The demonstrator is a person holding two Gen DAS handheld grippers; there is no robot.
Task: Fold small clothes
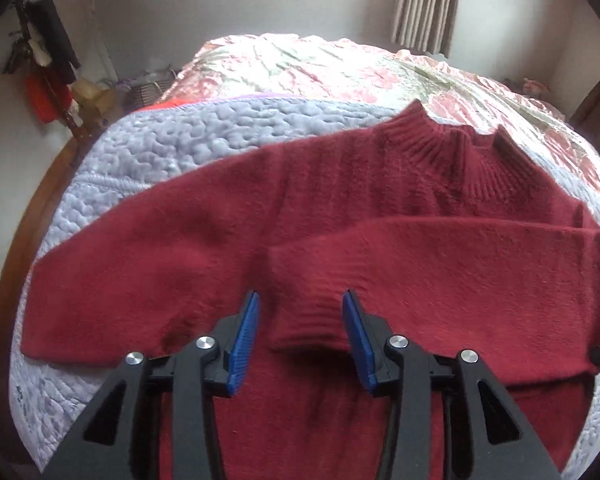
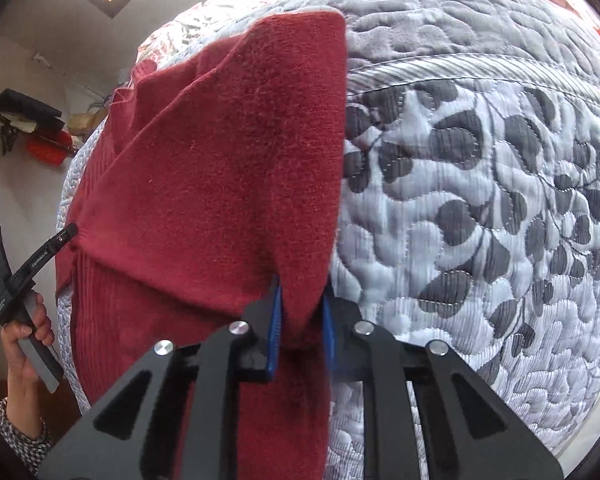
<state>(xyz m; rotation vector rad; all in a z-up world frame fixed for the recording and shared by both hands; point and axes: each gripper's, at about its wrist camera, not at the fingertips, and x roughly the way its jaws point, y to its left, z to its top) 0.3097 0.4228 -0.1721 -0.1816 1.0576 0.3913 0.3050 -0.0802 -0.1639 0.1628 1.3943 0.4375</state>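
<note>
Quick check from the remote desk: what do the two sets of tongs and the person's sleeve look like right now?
Both the left tongs and right tongs have matte black triangular frames with cut-outs, silver round pivot bolts and ribbed blue pads. In the right wrist view, the left tool's black handle carries small white lettering and a grey grip; the person's sleeve is a small dark-and-white check.
</note>
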